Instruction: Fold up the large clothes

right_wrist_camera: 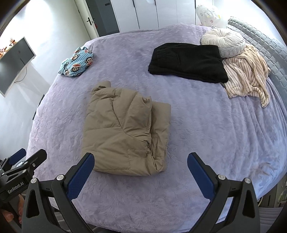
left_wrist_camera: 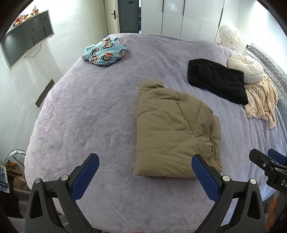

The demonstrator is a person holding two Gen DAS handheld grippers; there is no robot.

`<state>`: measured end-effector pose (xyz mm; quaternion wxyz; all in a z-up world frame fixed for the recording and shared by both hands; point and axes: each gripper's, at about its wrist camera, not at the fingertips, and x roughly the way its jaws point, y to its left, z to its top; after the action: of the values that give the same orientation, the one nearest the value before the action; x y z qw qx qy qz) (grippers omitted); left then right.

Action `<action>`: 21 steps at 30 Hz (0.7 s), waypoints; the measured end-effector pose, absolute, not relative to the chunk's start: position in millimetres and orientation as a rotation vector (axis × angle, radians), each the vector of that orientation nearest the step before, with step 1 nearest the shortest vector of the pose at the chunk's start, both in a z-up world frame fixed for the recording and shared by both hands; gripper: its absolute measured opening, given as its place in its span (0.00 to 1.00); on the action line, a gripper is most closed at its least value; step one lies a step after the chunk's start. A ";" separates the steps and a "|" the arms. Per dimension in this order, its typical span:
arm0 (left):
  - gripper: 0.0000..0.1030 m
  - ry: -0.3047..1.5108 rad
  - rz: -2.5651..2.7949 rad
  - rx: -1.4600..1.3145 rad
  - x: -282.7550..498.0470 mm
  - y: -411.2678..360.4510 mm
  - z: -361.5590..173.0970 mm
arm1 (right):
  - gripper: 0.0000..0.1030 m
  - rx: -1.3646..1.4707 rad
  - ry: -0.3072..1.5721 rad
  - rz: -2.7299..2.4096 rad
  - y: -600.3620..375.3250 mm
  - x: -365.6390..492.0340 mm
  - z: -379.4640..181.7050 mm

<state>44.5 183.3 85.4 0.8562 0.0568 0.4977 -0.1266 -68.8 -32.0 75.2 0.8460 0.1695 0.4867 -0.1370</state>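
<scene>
A khaki padded jacket (left_wrist_camera: 172, 129) lies folded into a thick rectangle on the lilac bedspread (left_wrist_camera: 93, 111), its collar end pointing away. It shows in the right wrist view (right_wrist_camera: 123, 129) too. My left gripper (left_wrist_camera: 145, 161) is open and empty, held above the near edge of the bed just in front of the jacket. My right gripper (right_wrist_camera: 140, 159) is open and empty, also above the near edge, with its left finger over the jacket's near corner. Each gripper shows at the side of the other's view.
A folded black garment (right_wrist_camera: 188, 61) lies further back on the right, by a round cushion (right_wrist_camera: 224, 43) and a striped beige garment (right_wrist_camera: 247, 71). A blue monkey-print garment (right_wrist_camera: 77, 61) lies crumpled at the back left. A wall screen (left_wrist_camera: 26, 37) hangs left; wardrobe doors (left_wrist_camera: 188, 16) stand behind.
</scene>
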 end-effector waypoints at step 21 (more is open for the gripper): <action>1.00 1.048 -0.253 0.117 41.9 184.4 84.5 | 1.00 0.358 1.029 -0.287 -33.7 -68.2 75.7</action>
<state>41.9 184.4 84.5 0.8567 0.0557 0.4985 -0.1205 -68.2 -33.7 75.7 0.8456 0.1695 0.4876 -0.1362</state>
